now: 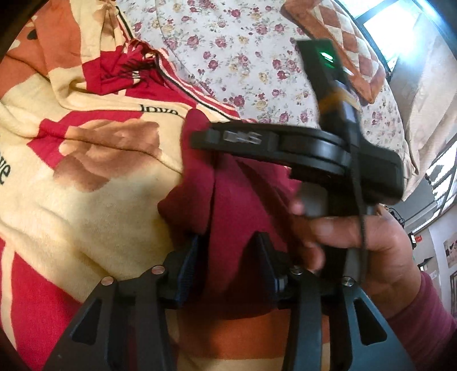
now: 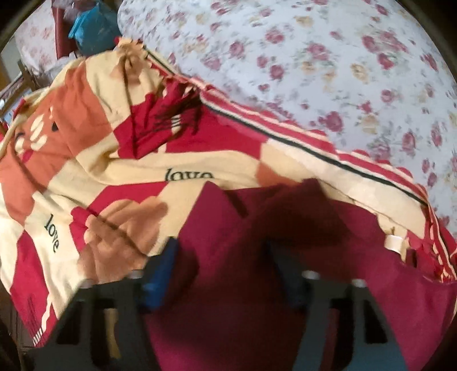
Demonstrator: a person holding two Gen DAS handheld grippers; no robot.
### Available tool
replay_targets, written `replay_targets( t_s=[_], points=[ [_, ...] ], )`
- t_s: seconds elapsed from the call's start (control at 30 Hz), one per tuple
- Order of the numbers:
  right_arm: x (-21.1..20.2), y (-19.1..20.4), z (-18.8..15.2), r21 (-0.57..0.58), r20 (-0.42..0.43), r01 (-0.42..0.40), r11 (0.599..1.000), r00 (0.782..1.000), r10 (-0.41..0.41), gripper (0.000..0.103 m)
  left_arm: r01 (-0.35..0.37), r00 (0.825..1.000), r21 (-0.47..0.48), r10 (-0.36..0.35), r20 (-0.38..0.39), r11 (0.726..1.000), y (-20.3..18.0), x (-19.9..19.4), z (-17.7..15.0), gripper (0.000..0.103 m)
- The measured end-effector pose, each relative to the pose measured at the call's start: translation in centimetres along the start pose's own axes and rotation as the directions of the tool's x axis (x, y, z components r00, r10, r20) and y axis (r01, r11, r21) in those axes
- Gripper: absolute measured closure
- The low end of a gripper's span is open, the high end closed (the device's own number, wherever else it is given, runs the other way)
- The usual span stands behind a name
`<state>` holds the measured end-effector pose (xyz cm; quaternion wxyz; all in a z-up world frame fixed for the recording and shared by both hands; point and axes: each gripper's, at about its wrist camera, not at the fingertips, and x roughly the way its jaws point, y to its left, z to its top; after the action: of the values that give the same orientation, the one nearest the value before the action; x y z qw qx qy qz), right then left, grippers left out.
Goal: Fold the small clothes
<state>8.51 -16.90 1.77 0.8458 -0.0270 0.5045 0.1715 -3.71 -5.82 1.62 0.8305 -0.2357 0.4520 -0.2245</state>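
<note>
On the bed's patterned blanket [image 2: 94,185], a maroon garment [image 2: 257,256] is bunching unfolded; the left tool [image 1: 228,256] and right tool [image 2: 222,271] are each straddling it with fingers spread, so folding seems barely begun.

A bed with a floral sheet [image 1: 228,42] lies ahead of the hand-held gripper, a patterned blanket [image 1: 57,182] to its left, a bright window [image 1: 380,25] to the upper right.
</note>
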Motion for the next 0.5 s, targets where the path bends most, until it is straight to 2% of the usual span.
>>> replay_targets(
  t_s=[0.03, 0.1, 0.23, 0.4, 0.5],
  points=[
    [-0.5, -0.4, -0.1, 0.006, 0.003, -0.025, 1.0, 1.0, 0.025, 0.077, 0.005, 1.0, 0.003, -0.005, 0.009, 1.0, 0.0, 0.0, 0.1, 0.078],
    [-1.8, -1.2, -0.3, 0.017, 0.021, -0.052, 0.998, 0.998, 0.052, 0.083, 0.015, 1.0, 0.014, -0.015, 0.026, 1.0, -0.2, -0.3, 0.3, 0.077],
    [-3.8, -2.5, -0.6, 0.042, 0.059, -0.082, 0.996, 0.995, 0.079, 0.084, 0.068, 0.996, 0.092, -0.073, 0.055, 0.993, -1.5, -1.3, 0.2, 0.077],
    [-4.5, -3.5, -0.9, 0.057, 0.07, -0.101, 0.993, 0.993, 0.097, 0.084, 0.031, 0.991, 0.148, -0.05, 0.121, 0.988, -2.2, -2.2, 0.3, 0.077],
    [-4.5, -3.9, -1.2, 0.063, 0.066, -0.102, 0.993, 0.993, 0.098, 0.084, 0.06, 0.983, 0.211, -0.094, 0.156, 0.976, -2.8, -3.3, 0.3, 0.077]
  ],
)
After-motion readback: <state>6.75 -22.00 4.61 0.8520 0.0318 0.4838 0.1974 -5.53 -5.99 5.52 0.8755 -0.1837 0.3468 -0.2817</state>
